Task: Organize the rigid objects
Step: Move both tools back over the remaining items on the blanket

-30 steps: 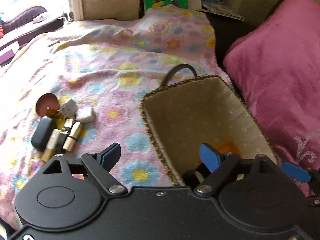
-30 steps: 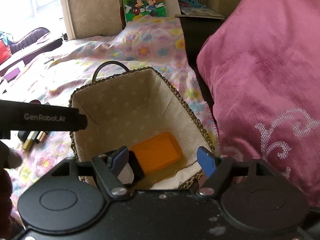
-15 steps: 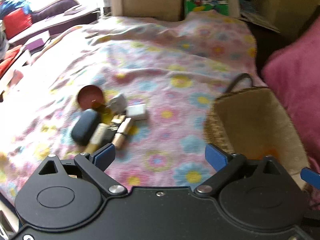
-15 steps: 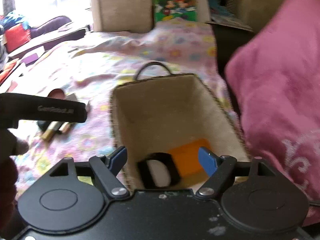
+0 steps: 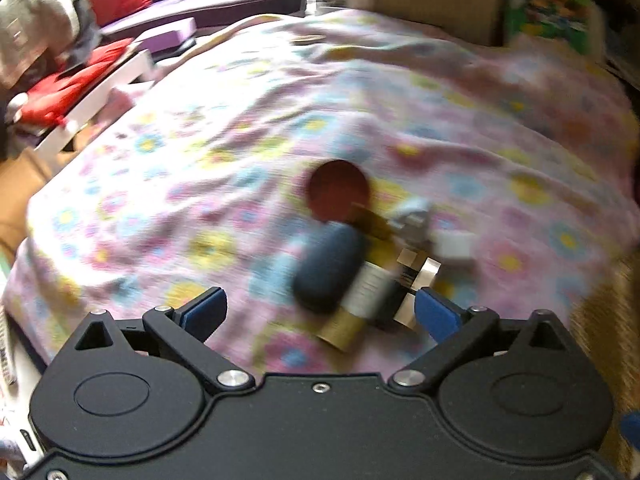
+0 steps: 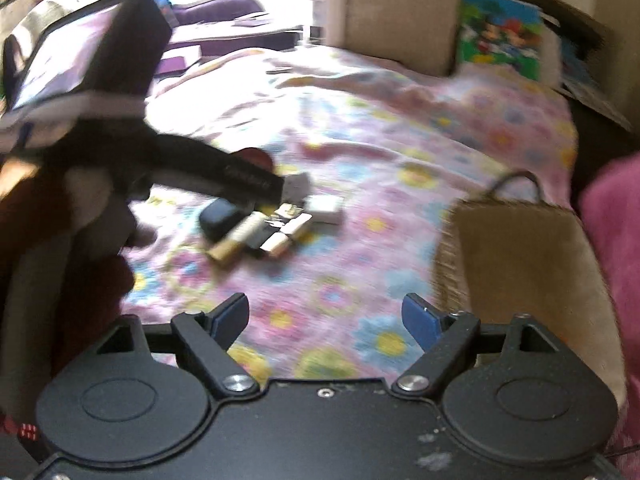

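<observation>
Both your hand-held grippers have swung off the woven lined basket (image 6: pixel 516 240) to the pile on the flowered bedspread (image 5: pixel 200 152). Left hand-held gripper (image 5: pixel 320 312) has just opened wide, empty, over the dark blue oval case (image 5: pixel 328 268) and gold-capped tubes (image 5: pixel 344 330). Right hand-held gripper (image 6: pixel 326 320) has opened too, empty. Basket sits right of the pile; tubes are crowded against the case.

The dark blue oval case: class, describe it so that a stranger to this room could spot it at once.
Find the flowered bedspread and the small pile of objects in its middle. The dark blue oval case lies at the left edge of that pile, just below a round dark red disc. It is the only smooth, rounded, dark thing there; its neighbours are gold tubes and a white block.
</observation>
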The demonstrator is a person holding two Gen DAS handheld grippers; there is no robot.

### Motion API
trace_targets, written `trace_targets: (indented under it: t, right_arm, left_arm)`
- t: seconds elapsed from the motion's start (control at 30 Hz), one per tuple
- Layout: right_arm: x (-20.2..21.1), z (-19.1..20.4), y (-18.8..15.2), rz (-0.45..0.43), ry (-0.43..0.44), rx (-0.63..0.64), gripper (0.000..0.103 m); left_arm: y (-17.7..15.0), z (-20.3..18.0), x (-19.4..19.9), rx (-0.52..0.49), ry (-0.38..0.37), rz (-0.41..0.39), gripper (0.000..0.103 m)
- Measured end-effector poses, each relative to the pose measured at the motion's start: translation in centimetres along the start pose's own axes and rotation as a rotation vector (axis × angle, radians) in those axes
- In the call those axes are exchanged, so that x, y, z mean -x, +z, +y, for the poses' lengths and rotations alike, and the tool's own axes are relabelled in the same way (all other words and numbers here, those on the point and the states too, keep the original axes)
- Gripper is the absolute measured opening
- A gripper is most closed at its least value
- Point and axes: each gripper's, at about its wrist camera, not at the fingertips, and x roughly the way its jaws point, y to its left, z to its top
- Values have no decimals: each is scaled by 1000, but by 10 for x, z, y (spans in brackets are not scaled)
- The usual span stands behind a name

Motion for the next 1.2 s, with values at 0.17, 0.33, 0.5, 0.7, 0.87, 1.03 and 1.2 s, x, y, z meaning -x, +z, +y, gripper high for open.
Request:
trace_targets:
  t: [0.17, 0.33, 0.5, 0.7, 0.87, 1.03, 1.2]
  right_arm:
    - [-33, 24, 9, 46, 2, 50, 85]
    - [-82, 39, 11, 100, -43, 82, 86]
    - [-129, 42, 14, 89, -115, 204, 88]
    - [-174, 30, 18, 79, -93, 382, 88]
    - [-186, 19, 33, 59, 8, 395, 91]
    - [-196, 21, 39, 6, 59, 452, 91]
    - [-207, 21, 40, -35, 121, 446, 82]
  left_arm:
    - [12, 43, -30, 112, 40, 25, 97]
    - [10, 74, -55, 203, 50, 88, 97]
    - [9, 87, -72, 237, 59, 137, 97]
    - [6, 80, -79, 229, 12, 173, 97]
    - [6, 74, -83, 231, -14, 194, 97]
    - [4, 75, -85, 235, -6, 202, 97]
    - [3, 79, -88, 255, -8, 211, 97]
